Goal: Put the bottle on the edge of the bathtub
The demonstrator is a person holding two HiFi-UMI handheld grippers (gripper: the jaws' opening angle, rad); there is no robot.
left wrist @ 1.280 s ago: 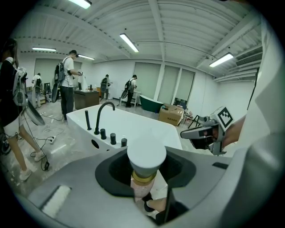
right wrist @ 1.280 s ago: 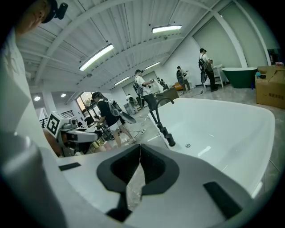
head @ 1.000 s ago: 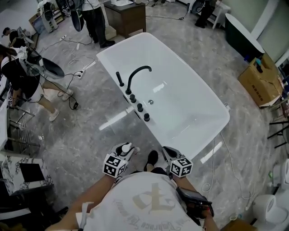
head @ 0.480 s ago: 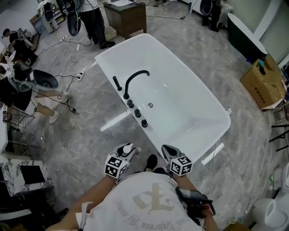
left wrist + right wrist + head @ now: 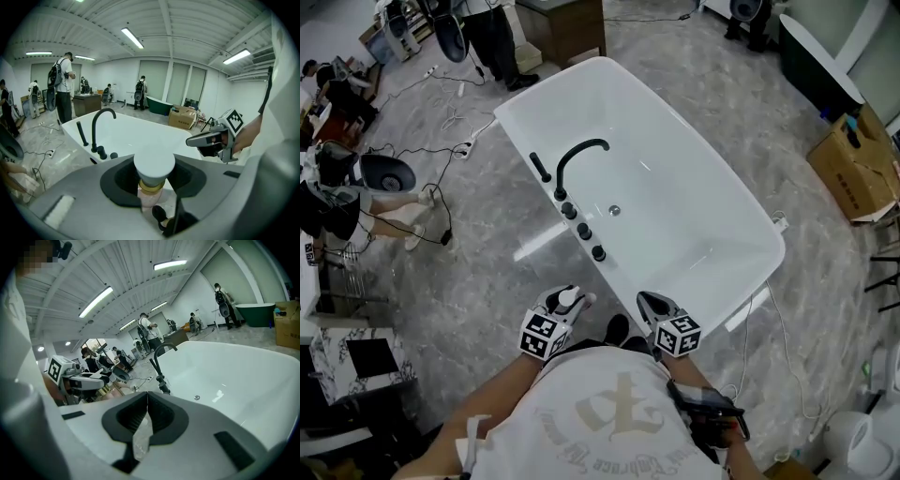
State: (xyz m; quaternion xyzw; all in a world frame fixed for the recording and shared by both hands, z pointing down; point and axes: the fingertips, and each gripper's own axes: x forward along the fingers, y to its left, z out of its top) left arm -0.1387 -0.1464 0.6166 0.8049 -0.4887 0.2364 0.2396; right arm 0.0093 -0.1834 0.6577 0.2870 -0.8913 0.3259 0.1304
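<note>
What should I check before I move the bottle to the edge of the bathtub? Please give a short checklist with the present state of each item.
1. Grip: left tongs closed on the bottle below its white cap: ok.
2. Cap fitted on the bottle: ok.
3. Right tongs shut with nothing between them, apart from the bottle: ok.
4. Landing spot: bathtub rim bare on the near side of the black faucet and its knobs: ok.
5. Bottle above the rim: not ok; it hangs short of the tub, over the floor.
6. How full the bottle is: cannot tell.
</note>
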